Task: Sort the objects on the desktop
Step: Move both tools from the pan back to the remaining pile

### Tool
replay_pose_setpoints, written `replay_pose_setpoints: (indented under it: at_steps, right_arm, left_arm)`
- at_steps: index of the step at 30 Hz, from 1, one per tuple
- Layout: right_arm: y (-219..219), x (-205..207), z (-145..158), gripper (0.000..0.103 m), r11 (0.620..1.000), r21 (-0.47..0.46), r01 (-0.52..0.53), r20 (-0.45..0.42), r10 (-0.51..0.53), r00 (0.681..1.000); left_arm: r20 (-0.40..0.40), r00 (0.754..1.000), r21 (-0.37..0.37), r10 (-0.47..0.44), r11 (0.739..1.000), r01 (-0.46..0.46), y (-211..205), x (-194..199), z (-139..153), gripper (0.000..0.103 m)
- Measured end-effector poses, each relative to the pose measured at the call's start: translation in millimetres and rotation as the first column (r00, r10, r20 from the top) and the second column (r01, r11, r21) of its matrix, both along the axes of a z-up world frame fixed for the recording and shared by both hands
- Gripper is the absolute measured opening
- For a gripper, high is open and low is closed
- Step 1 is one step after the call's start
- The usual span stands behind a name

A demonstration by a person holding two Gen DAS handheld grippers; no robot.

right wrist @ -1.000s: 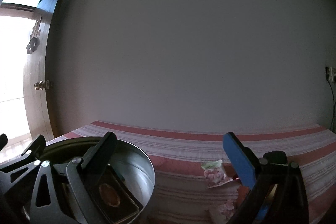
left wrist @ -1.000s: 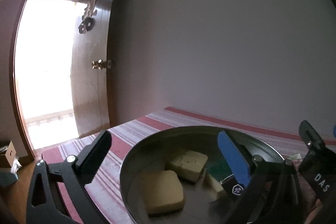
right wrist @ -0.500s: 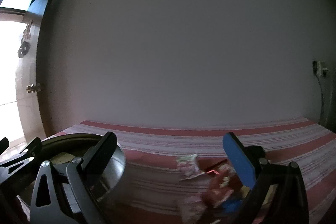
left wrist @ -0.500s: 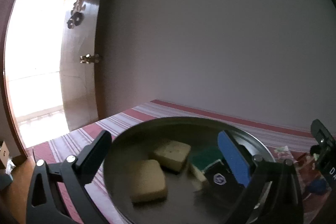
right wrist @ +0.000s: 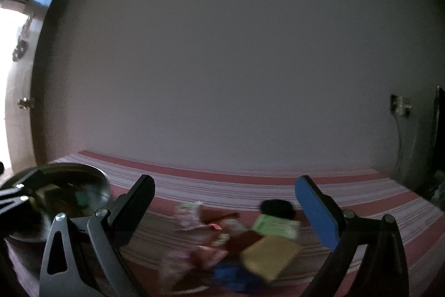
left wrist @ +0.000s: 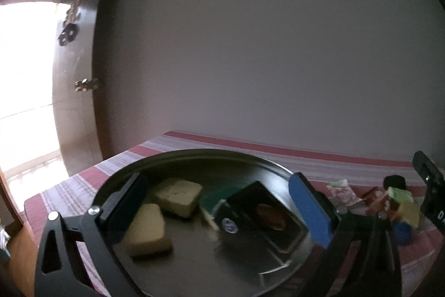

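Left wrist: fingers (left wrist: pixel 222 209) spread over metal bowl (left wrist: pixel 178 157); right fingers (right wrist: pixel 225 209) spread above clutter pile (right wrist: pixel 250 244).

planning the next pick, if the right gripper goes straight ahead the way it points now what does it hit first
Probably the yellow pad in the loose pile on the striped cloth; it lies between the open right gripper fingers, green packet just behind. Blur leaves depth uncertain.

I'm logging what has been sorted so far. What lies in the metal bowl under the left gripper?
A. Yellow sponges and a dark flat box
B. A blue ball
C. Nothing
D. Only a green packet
A: the left wrist view shows the metal bowl holding two yellow sponges and a dark flat box.
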State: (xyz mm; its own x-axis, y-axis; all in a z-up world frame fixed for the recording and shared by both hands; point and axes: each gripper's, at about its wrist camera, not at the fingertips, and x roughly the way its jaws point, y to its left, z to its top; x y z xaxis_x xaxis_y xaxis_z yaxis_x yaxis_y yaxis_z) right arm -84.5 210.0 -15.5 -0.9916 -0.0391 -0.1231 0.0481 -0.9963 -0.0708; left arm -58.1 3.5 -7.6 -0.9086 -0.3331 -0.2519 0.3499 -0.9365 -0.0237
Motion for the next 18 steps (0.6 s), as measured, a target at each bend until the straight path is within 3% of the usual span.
replay_pose_setpoints:
  at_steps: [11,14,18]
  right_arm:
    - [85.5,-12.8,-1.6,0.102,0.982,0.01,0.189,0.056,-0.189,0.98]
    - [102.3,-19.0,-2.6,0.102,0.977,0.001,0.214,0.085,-0.213,0.973]
    - [121.1,-27.7,-5.7,0.102,0.972,-0.044,0.231,0.133,-0.223,0.966]
  left_arm:
    - [0.025,0.986,-0.069,-0.163,0.984,0.165,46.2,-4.9,2.9,0.103]
    - [0.047,0.973,-0.073,-0.226,0.971,0.229,59.7,-8.4,2.6,0.103]
    - [0.109,0.936,-0.067,-0.333,0.937,0.342,82.6,-17.4,0.8,0.103]
